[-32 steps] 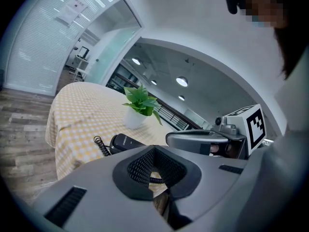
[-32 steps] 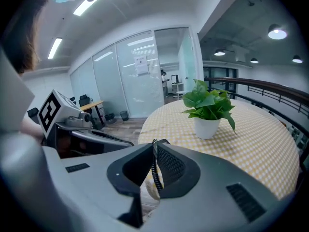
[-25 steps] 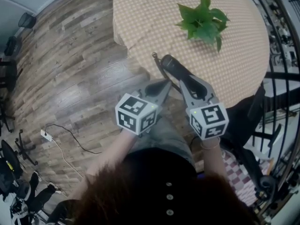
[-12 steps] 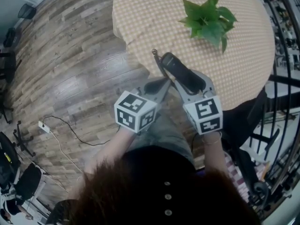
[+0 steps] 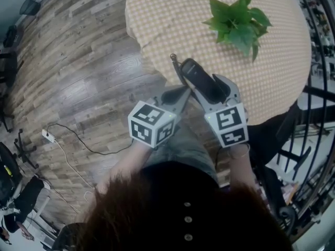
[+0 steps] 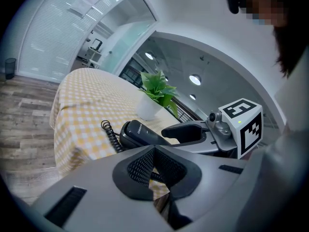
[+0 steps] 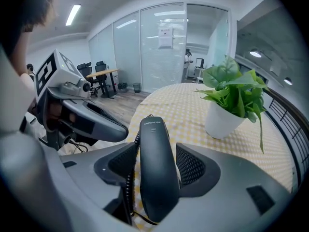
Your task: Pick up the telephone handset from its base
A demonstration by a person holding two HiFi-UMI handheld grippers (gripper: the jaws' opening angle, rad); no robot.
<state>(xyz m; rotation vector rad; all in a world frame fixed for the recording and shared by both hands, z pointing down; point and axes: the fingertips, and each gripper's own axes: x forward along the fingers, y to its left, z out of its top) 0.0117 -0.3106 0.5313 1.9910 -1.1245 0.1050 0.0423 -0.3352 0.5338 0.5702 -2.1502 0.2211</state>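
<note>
The black telephone handset lies lengthwise between the jaws of my right gripper, its far end over the checked tablecloth at the table's near edge. In the right gripper view the handset fills the gap. The jaws are opening, and a slit shows beside the right pad. A coiled cord hangs from the handset off the table edge. My left gripper is just left of it, tips together and holding nothing. No base is in view.
The round table has a yellow checked cloth and carries a potted green plant in a white pot at the far side. Wooden floor lies to the left, with a cable. Black railings are on the right.
The right gripper's jaws have spread apart around the handset. Both grippers have sunk a little towards the table edge.
</note>
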